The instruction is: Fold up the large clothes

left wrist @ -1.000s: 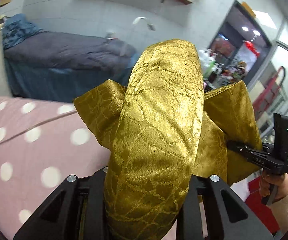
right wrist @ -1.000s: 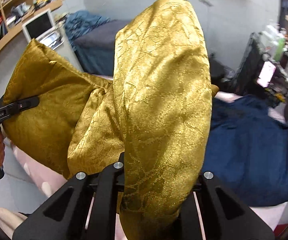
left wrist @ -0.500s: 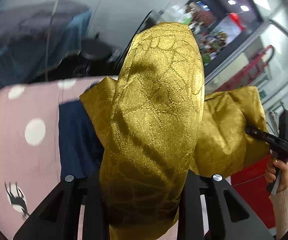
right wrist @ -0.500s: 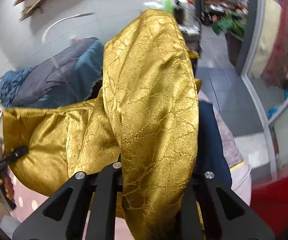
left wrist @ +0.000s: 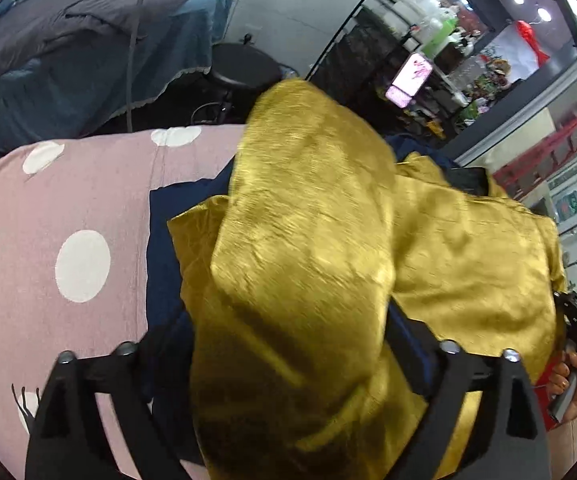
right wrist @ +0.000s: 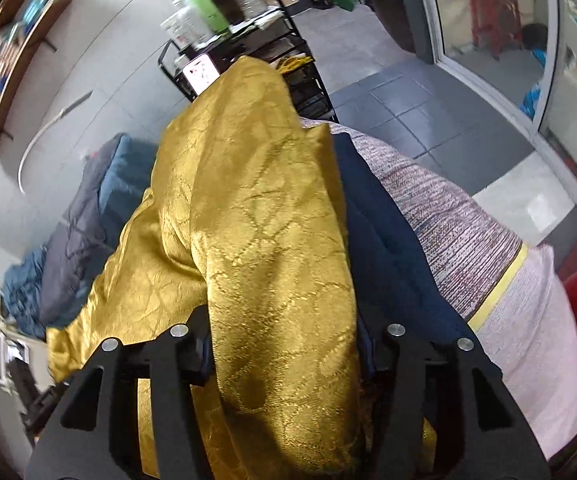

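While both ends hang off my tools, I judge the step is laying the gold garment (left wrist: 312, 240) down onto the navy cloth (right wrist: 384, 232) over the dotted pink bed (left wrist: 68, 208). I would lower both ends level, keeping the span taut. My left gripper (left wrist: 288, 364) and right gripper (right wrist: 284, 344) each clamp a bunched gold fold. From the left view, the garment's long axis runs toward 3 o'clock.
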{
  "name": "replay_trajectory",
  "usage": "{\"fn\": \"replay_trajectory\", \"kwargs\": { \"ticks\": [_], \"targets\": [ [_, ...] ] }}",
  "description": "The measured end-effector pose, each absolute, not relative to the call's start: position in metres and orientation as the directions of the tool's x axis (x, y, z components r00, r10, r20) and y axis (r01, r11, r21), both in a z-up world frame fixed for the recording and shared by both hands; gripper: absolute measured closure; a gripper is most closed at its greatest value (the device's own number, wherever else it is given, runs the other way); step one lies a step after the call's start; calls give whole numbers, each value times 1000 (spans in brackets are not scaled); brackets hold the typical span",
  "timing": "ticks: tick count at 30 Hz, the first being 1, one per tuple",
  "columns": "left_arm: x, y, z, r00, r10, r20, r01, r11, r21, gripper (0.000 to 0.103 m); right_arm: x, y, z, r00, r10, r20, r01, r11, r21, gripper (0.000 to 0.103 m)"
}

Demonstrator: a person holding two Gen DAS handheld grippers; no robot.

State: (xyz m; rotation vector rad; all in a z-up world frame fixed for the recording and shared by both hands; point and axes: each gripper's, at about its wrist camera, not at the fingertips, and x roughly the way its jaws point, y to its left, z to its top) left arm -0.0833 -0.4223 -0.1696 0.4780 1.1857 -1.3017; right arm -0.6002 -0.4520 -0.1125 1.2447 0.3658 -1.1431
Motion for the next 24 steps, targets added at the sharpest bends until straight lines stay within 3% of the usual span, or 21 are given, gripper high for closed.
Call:
{"fn": "replay_trajectory", "kwargs": {
  "ticks": [3, 7, 10, 14, 18, 22, 24],
  "targets": [
    [-82, -443, -185, -198, -454, -869, 889, 290, -355, 5, -613, -456, -126, 489, -487, -724, 773, -143, 618, 50],
    [-74, -446, -195, -240, -447, -862, 876, 283, -391, 5, -615, -466, -136, 512, -510, -691, 732, -162, 661, 38],
    [-71, -436, -182, -229, -468, -854, 873, 289, -393, 5, -616, -465, -133, 525, -534, -663, 700, -172, 693, 31],
    [-55, -410, -141, -167, -553, -816, 884, 283, -372, 6, -637, -460, -127, 535, -601, -593, 581, -248, 775, 31],
    [-21, -386, -110, -43, -568, -822, 901, 333, -278, 6, -666, -446, -120, 465, -669, -580, 492, -350, 797, 26],
    [5, -356, -101, 104, -505, -857, 917, 382, -114, 6, -690, -423, -112, 380, -672, -635, 505, -425, 751, 26],
    [16, -332, -104, 114, -468, -876, 911, 401, -95, 6, -697, -407, -109, 347, -669, -657, 525, -442, 728, 26]
  ]
}}
